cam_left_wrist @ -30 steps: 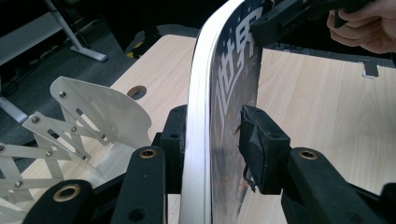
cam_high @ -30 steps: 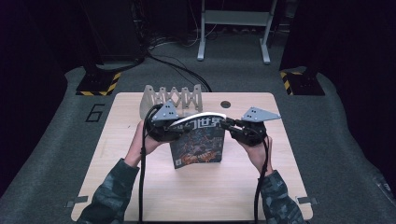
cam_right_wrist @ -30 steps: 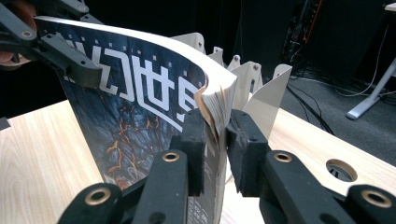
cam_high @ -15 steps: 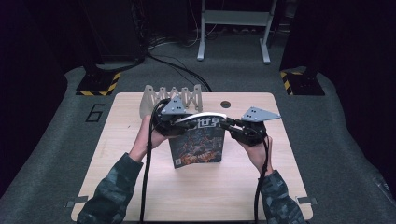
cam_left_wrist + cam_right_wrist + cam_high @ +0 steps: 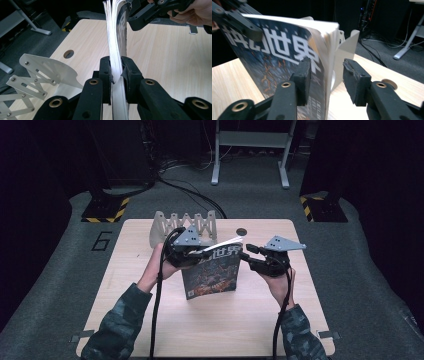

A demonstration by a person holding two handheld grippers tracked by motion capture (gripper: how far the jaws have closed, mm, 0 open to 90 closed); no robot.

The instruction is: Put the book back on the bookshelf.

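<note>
Wooden table point(image 5: 125, 320): magazine point(image 5: 212, 275) upright, long axis vertical; left gripper point(image 5: 116, 72) clamps its edge; right gripper point(image 5: 325, 75) open astride the other, pages fanned above left jaws

The counter point(image 5: 150, 330) is being viewed from above its near edge by the high view, facing forward and down from well back. The magazine point(image 5: 117, 50) is being looked at edge-on and very close by the left gripper view, towards the right edge. Its cover point(image 5: 287, 57) is being faced closely by the right gripper view. The magazine and the folding rack point(image 5: 182, 225) are being shared by all views.
</note>
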